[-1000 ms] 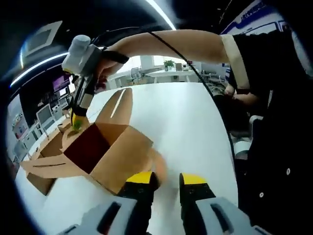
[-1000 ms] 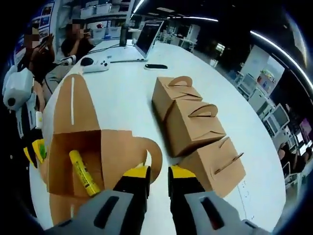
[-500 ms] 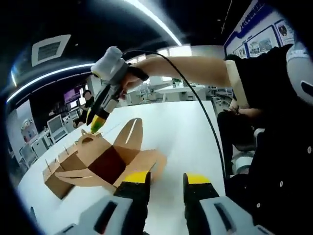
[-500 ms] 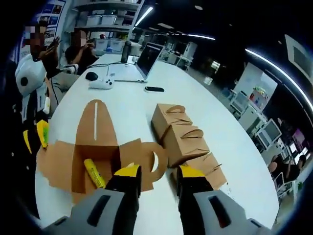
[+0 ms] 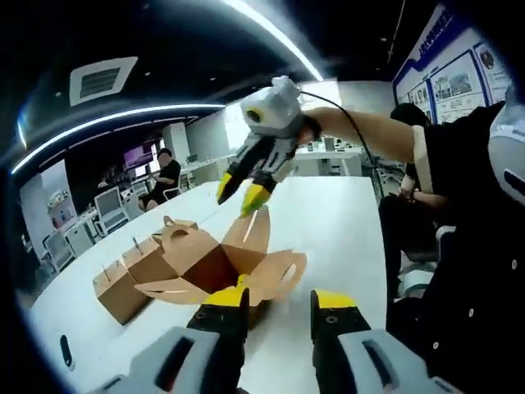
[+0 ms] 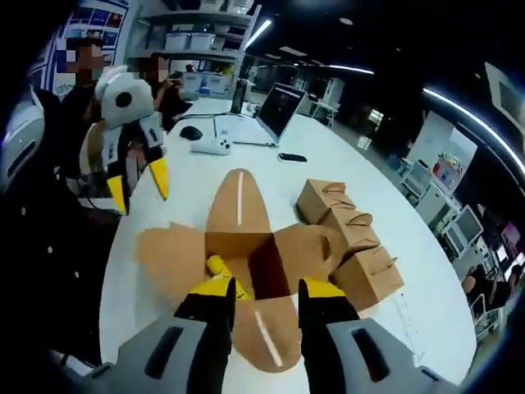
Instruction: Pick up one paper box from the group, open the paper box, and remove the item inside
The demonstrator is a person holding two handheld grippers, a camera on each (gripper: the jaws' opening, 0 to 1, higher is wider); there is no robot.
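Right gripper (image 5: pixel 244 190) is hovering above the opened brown paper box (image 6: pixel 246 264), jaws apart, holding nothing. Left gripper (image 6: pixel 138 185) likewise, beside it. Yellow cylindrical item (image 6: pixel 218 267) is lying inside.

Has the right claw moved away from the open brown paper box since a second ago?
Yes. In the left gripper view the right claw was down at the open brown paper box rim; now it hangs open above it.

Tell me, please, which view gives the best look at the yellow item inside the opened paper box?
The right gripper view: it looks down into the open box, where the yellow item lies against the left wall. The left gripper view sees the box side-on, its interior dark.
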